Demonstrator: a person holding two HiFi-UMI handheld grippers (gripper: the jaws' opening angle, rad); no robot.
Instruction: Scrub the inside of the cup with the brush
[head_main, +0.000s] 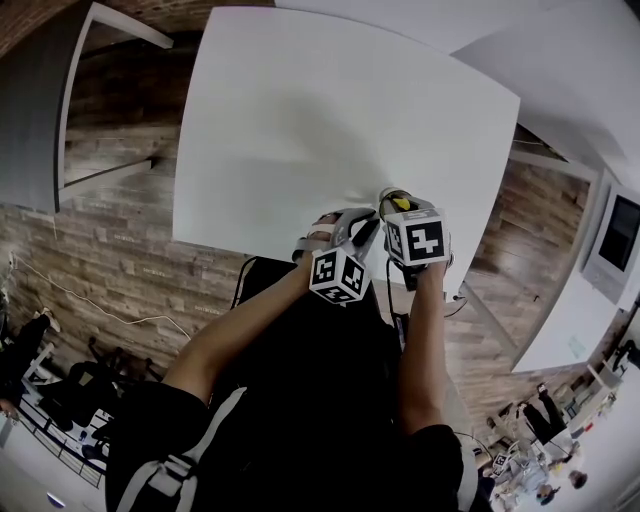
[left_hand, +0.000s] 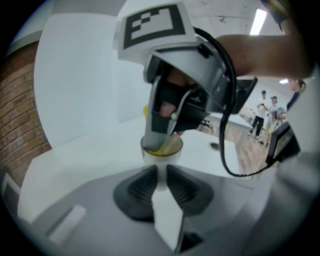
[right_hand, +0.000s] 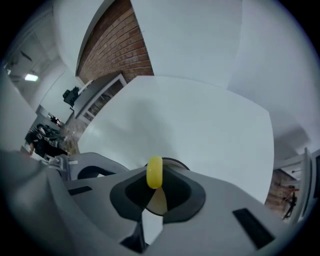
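**White cup gripped near the tabletop's front edge, yellow brush held in its mouth**

A white tabletop (head_main: 330, 110) is seen from steeply above, with a wood-plank floor (head_main: 120, 250) around it. Two hand-held tools are brought close together near the tabletop's near edge, right of its middle.

The left tool (left_hand: 161, 171) is angled down towards a small white cup (left_hand: 161, 153), which stands upright on the tabletop. Its dark ribbed pads (left_hand: 137, 192) are drawn close together and closed on a narrow white part on the cup's near side. Whether that part is a handle or the wall cannot be told.

The right tool (right_hand: 158, 182) is pointed steeply down, directly over the cup. Its jaws are closed on a yellow brush (right_hand: 154, 171), whose rounded yellow end is seen sticking up between the pads. In the left gripper view the tips of the right tool are seen at the cup's open mouth, and yellow is seen inside the rim. The bristles themselves cannot be made out.

A black cable (left_hand: 223, 135) is seen hanging from the right tool. A brick wall (left_hand: 20, 110) is seen at the left, and people (left_hand: 262, 107) are seen standing far off in the room.
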